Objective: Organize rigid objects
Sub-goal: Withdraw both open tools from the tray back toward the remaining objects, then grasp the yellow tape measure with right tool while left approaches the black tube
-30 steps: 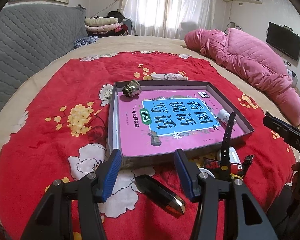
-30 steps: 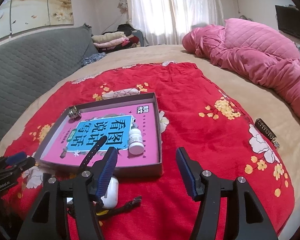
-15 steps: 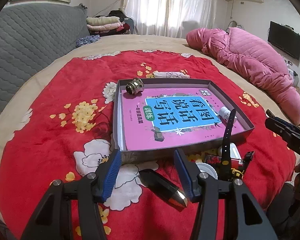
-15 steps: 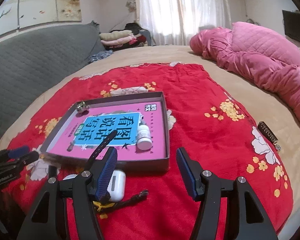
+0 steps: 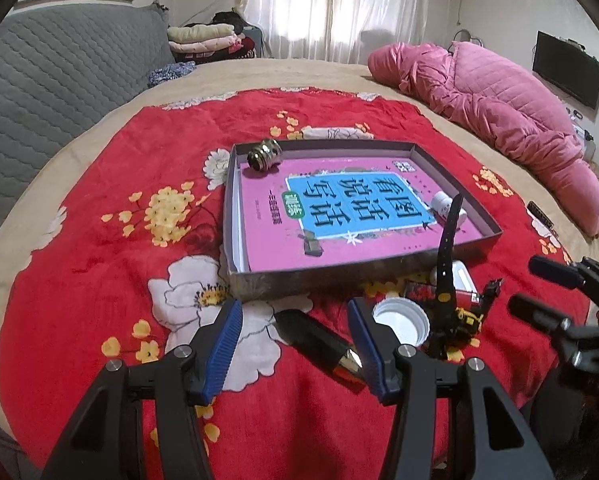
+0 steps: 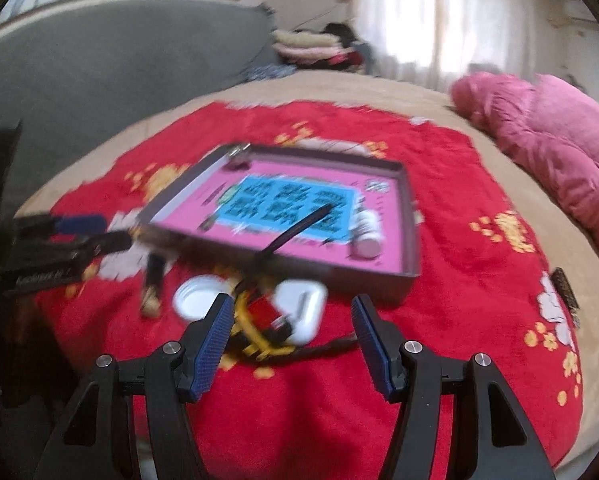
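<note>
Clutter (image 6: 267, 320) crowding the box wall (image 5: 319, 276); red cloth (image 6: 479, 304) rightward seemingly free

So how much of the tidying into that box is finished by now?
Done: a metal fitting and a small white bottle already lie in the grey box. In hand: nothing; the left claw and right claw are both open and empty. Left: the dark gold-tipped piece, white cap, white case and the strap tangle still sit on the red blanket.
</note>
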A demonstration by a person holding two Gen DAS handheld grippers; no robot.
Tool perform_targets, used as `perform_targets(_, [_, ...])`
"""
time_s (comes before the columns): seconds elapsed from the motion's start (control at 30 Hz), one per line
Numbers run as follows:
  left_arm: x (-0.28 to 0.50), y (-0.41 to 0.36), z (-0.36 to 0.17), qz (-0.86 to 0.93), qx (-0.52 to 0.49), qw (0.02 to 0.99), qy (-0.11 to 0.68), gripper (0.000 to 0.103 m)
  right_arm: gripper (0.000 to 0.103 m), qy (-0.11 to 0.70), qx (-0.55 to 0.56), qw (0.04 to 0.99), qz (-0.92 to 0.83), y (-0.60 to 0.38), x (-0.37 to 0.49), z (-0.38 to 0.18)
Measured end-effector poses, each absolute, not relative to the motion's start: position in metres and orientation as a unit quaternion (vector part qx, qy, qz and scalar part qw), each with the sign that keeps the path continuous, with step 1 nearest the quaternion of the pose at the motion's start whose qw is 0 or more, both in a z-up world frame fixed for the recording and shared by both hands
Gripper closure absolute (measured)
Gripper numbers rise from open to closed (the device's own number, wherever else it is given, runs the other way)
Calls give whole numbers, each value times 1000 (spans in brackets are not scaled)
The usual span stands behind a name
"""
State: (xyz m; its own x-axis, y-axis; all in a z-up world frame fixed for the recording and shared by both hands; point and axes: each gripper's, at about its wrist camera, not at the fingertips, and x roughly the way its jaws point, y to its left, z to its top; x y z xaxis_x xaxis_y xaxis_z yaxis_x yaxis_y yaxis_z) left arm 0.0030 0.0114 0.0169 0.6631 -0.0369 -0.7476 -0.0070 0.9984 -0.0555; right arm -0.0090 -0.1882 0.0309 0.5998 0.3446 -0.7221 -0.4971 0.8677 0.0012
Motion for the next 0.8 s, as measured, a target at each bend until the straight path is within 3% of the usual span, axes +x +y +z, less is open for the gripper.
perform_targets(0.3, [-3, 12, 12, -12, -34, 903, 428, 49, 41, 406, -120, 866, 267, -176, -12, 10])
perform_targets(0.8, [2, 8, -8, -22, -36, 884, 466, 49, 70, 428, -128, 843, 300, -173, 0, -13])
